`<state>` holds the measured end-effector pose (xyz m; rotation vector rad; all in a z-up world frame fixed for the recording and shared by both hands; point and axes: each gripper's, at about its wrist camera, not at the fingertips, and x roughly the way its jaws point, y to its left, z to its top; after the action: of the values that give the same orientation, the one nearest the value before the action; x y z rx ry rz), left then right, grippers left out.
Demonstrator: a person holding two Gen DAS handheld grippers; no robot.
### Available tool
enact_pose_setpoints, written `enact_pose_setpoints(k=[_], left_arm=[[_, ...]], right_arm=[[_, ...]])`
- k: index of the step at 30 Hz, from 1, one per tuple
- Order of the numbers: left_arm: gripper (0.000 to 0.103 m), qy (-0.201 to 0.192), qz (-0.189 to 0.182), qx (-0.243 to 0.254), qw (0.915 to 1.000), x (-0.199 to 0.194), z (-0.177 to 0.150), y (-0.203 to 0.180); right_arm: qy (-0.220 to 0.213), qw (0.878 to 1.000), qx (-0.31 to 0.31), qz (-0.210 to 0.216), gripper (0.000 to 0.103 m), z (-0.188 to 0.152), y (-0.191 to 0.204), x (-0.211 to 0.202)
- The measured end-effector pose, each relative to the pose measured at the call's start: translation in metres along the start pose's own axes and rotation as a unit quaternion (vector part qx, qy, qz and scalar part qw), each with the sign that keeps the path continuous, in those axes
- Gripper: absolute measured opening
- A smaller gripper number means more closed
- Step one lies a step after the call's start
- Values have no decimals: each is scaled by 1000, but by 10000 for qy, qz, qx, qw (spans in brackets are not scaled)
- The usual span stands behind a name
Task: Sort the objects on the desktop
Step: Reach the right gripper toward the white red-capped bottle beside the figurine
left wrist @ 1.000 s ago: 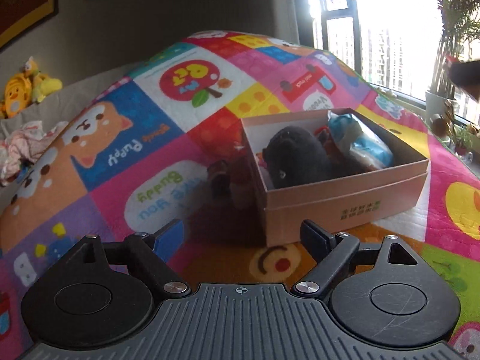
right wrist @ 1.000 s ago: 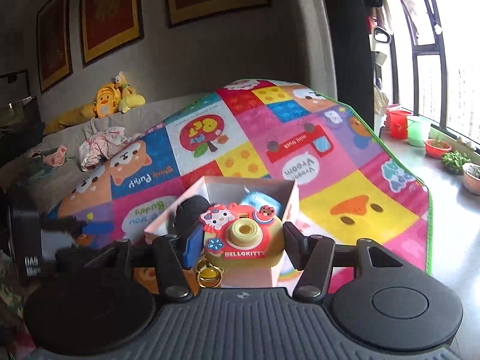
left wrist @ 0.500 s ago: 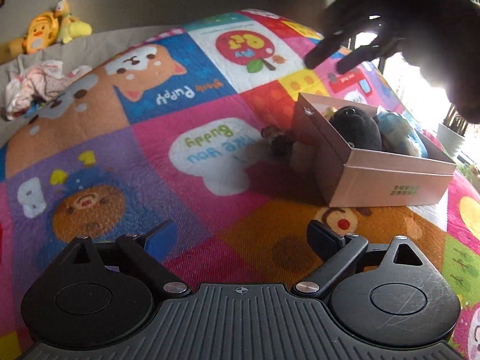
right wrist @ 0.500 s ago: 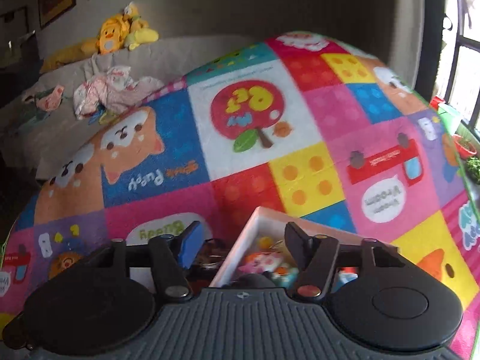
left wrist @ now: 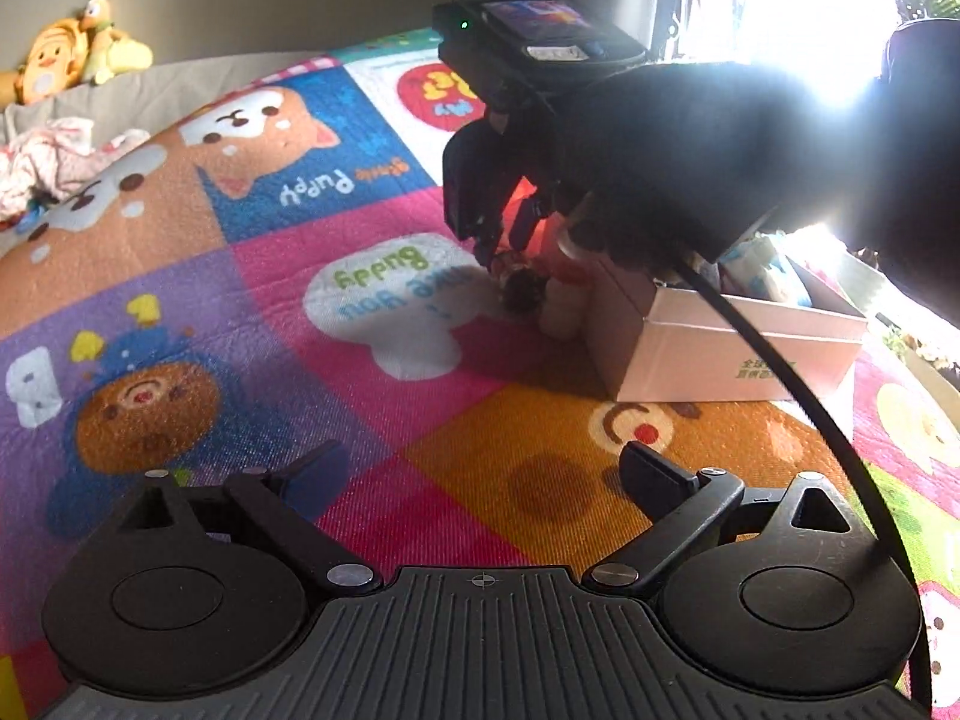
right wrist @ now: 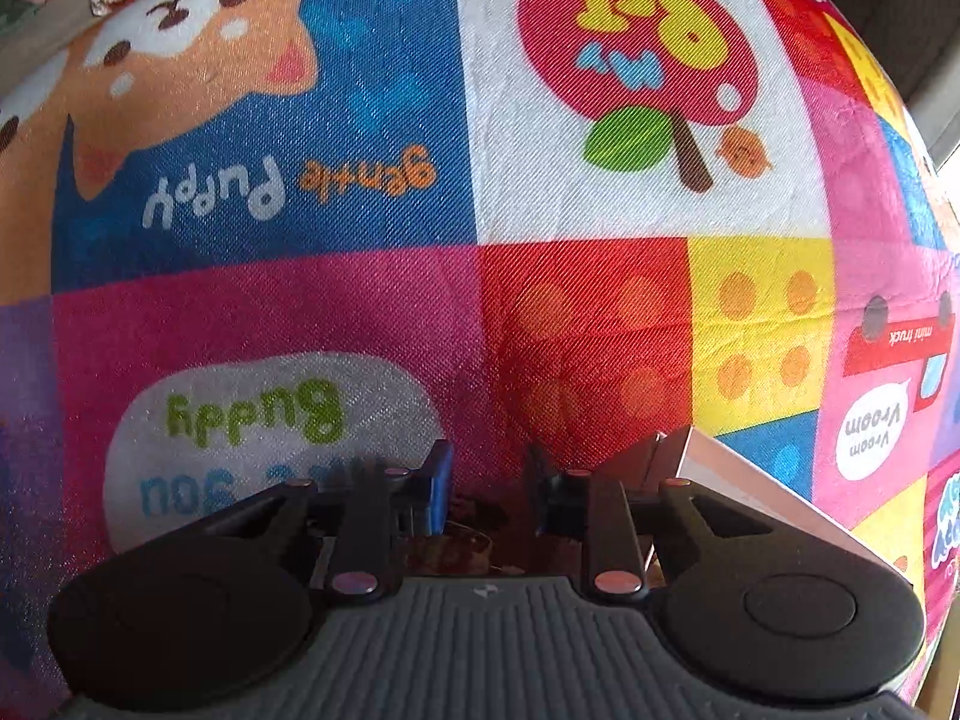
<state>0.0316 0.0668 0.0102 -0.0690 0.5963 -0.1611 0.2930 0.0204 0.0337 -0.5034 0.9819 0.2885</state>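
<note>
A pink cardboard box [left wrist: 708,348] holding toys sits on the colourful play mat [left wrist: 240,312]; its corner shows in the right wrist view [right wrist: 720,468]. A small plush toy [left wrist: 540,294] with a dark head lies on the mat against the box's left side. My right gripper [left wrist: 504,228] hangs over that toy, fingers pointing down around it and partly closed; in its own view [right wrist: 489,486] the toy [right wrist: 456,540] sits low between the fingers. My left gripper [left wrist: 480,468] is open and empty, low over the mat in front of the box.
A black cable [left wrist: 798,396] runs from the right gripper across the box front. Yellow plush toys [left wrist: 72,54] and crumpled cloth [left wrist: 42,162] lie at the far left beyond the mat. Bright windows and plants [left wrist: 924,0] are at the right.
My right gripper let go of the Hello Kitty camera in the box, swung left past the box and dropped over the plush toy, narrowing. My left gripper drew back and left.
</note>
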Motion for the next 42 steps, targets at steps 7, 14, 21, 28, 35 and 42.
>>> enact_pose_setpoints(k=[7, 14, 21, 28, 35, 42], left_arm=[[100, -44, -2, 117, 9999, -3, 0, -2], [100, -77, -81, 344, 9993, -9, -5, -10], [101, -165, 51, 322, 9993, -18, -10, -9], [101, -98, 237, 278, 9993, -26, -14, -4], [101, 94, 275, 535, 9981, -23, -16, -12], [101, 169, -71, 895, 9958, 2, 5, -20]], right_arm=[[304, 9970, -30, 706, 25, -31, 3, -31], [424, 9751, -223, 2163, 26, -69, 5, -100], [-1089, 9834, -808, 1206, 37, -122, -2, -162], [-1414, 9788, -730, 1292, 47, -179, 6, -140], [-1482, 9739, 227, 1704, 25, -199, -13, -117], [-1815, 9724, 712, 1284, 25, -263, -59, -143]])
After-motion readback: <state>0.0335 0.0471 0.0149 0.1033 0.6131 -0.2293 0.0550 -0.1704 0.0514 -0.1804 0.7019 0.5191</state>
